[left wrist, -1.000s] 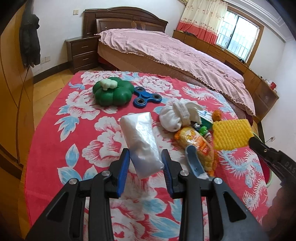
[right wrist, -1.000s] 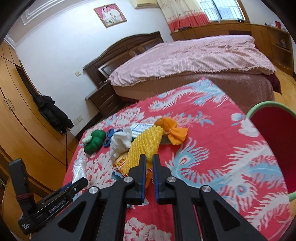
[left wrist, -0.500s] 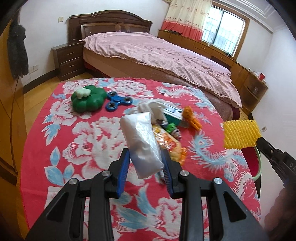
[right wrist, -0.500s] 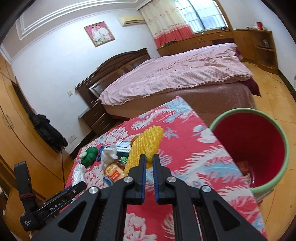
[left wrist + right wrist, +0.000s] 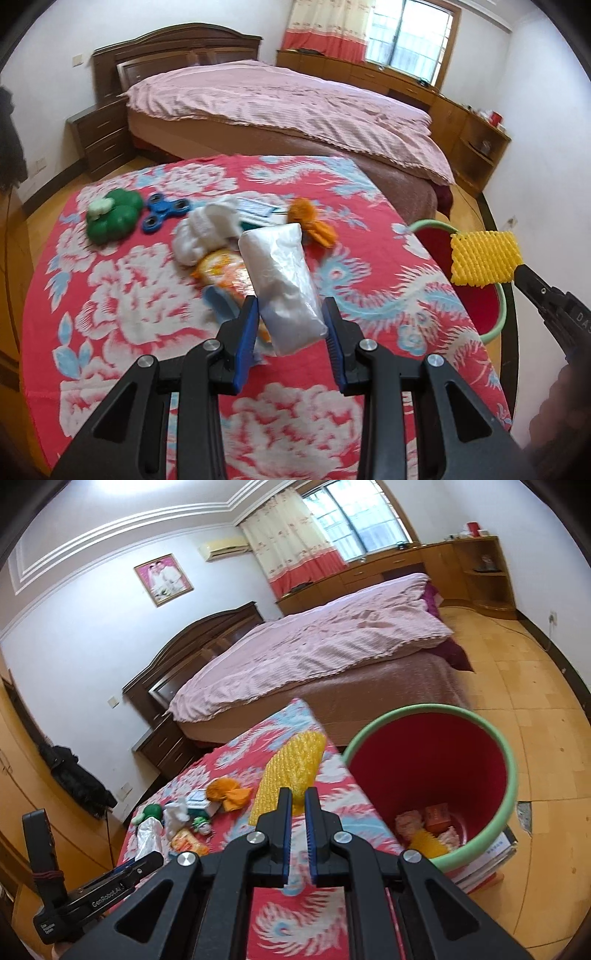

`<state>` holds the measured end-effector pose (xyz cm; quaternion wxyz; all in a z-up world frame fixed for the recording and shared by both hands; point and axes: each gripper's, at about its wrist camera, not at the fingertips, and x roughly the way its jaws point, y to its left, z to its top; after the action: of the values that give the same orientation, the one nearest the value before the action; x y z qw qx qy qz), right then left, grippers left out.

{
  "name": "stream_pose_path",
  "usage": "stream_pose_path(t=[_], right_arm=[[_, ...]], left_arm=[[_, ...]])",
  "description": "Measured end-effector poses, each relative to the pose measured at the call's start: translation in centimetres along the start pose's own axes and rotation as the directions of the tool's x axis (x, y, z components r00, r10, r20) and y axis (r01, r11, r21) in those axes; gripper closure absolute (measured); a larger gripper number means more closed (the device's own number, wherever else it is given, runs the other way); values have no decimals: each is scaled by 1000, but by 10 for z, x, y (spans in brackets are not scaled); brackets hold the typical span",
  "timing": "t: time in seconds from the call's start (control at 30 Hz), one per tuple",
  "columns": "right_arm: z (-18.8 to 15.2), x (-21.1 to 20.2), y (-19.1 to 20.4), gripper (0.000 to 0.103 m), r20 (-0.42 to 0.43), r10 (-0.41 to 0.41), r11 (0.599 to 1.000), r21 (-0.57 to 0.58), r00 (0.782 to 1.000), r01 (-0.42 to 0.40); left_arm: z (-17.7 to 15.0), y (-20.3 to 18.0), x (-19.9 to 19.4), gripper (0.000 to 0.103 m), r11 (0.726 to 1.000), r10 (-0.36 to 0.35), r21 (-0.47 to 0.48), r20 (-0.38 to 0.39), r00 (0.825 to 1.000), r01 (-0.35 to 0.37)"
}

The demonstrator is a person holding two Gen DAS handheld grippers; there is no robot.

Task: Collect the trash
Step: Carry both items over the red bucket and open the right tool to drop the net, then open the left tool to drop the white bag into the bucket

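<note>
My left gripper (image 5: 290,306) is shut on a clear plastic bag (image 5: 280,280), held up over the red floral tablecloth (image 5: 122,306). My right gripper (image 5: 298,794) is shut on a yellow foam net (image 5: 291,768), just left of the red bin's green rim (image 5: 511,775). In the left wrist view the foam net (image 5: 484,258) hangs over the bin (image 5: 432,223) at the table's right edge. Several bits of trash lie at the bin's bottom. The left gripper (image 5: 147,860) with its bag (image 5: 147,834) shows at the lower left of the right wrist view.
On the table lie a green toy (image 5: 112,218), a blue fidget spinner (image 5: 164,212), a white cloth (image 5: 205,232), an orange snack wrapper (image 5: 221,269) and an orange bundle (image 5: 310,221). A bed (image 5: 277,103) stands behind. The bin sits on stacked books (image 5: 491,864).
Both grippers have carried their loads to the right across the table. The foam net now hangs beside the bin's rim, and the bin fills far more of the right wrist view.
</note>
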<state>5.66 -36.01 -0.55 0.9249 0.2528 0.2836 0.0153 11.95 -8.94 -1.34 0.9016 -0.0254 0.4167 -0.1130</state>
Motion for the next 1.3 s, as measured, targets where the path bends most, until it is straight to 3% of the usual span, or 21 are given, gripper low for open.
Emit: stream_pose_path(t=[0.33,0.73,0.87,1.03,1.3], right_arm=[[5,-5,-56,94,14,-89,992,95,996,87],[8,16,-116,93,-20,-175,972,156,984,176],[8,22,-130,91,-36,-192,965,174,981,196],[8,23,-147,89,-46,-156,959,231,987,163],[9,21,-153,70,-62,-134,957,253,989,145]], left_arm=[[16,-60,26,68,991,-69,110,-36,997,73],[30,-132,71,68,960,-173,206,-98,980,190],[34,-152,84,68,951,-209,211,-104,972,227],[35,-176,99,68,935,-231,247,-120,965,255],[31,-194,112,67,930,-230,256,-151,961,263]])
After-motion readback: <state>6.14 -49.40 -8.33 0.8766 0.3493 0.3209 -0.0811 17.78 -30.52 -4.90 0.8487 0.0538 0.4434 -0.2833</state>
